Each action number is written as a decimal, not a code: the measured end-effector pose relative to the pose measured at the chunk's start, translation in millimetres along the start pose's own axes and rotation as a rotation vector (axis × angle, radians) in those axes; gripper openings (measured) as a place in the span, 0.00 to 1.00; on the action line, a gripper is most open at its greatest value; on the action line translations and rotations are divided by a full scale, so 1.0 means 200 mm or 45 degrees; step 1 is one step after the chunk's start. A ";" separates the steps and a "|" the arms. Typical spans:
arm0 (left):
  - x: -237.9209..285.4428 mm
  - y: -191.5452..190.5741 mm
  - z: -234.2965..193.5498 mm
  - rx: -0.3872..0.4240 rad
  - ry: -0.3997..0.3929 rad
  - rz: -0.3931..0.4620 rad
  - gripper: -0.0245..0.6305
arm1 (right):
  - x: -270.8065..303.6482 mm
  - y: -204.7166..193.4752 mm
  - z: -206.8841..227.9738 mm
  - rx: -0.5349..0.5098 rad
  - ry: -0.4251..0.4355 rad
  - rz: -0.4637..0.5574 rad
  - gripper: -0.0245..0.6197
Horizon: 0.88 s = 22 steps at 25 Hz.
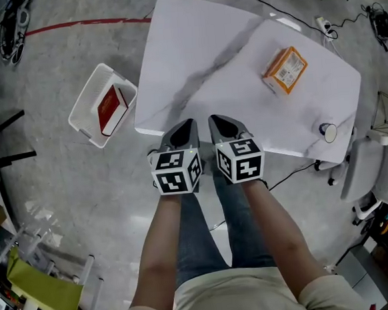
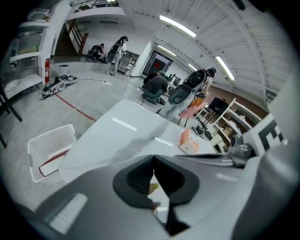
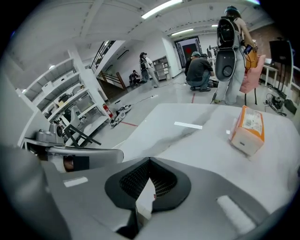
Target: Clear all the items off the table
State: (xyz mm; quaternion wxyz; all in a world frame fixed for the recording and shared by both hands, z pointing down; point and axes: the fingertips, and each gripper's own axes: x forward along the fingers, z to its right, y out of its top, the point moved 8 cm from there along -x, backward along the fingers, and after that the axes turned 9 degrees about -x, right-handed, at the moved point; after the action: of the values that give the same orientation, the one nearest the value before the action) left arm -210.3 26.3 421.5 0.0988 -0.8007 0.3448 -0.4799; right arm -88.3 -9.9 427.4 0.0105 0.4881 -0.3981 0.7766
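Observation:
An orange-and-white box point(image 1: 284, 70) lies on the white table point(image 1: 200, 57), toward its far right. It also shows as the box point(image 2: 189, 141) and the box point(image 3: 248, 129) in the gripper views. A small round white item point(image 1: 328, 132) sits near the table's right corner. My left gripper point(image 1: 184, 128) and right gripper point(image 1: 221, 123) hover side by side at the table's near edge, both shut and empty. The shut tips show as the left gripper point(image 2: 153, 157) and the right gripper point(image 3: 150, 160).
A white basket point(image 1: 96, 102) holding a red book point(image 1: 112, 109) stands on the floor left of the table; the basket point(image 2: 51, 149) shows again there. A white chair point(image 1: 382, 169) stands at the right. Cables and a power strip point(image 1: 324, 24) lie beyond the table. Several people are in the background.

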 end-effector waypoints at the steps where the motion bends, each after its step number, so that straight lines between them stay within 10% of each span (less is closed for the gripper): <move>1: 0.02 0.00 0.03 0.008 -0.007 -0.005 0.05 | -0.01 0.00 0.04 0.009 -0.005 0.004 0.04; 22: 0.48 0.02 0.63 0.146 -0.138 -0.118 0.05 | -0.26 -0.08 0.72 0.162 -0.158 0.059 0.04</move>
State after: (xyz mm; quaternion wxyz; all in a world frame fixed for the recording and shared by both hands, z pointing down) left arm -77.4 -60.2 422.4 0.1408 -0.8336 0.2736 -0.4587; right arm 53.1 -69.3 427.3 -0.0631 0.5257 -0.3590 0.7686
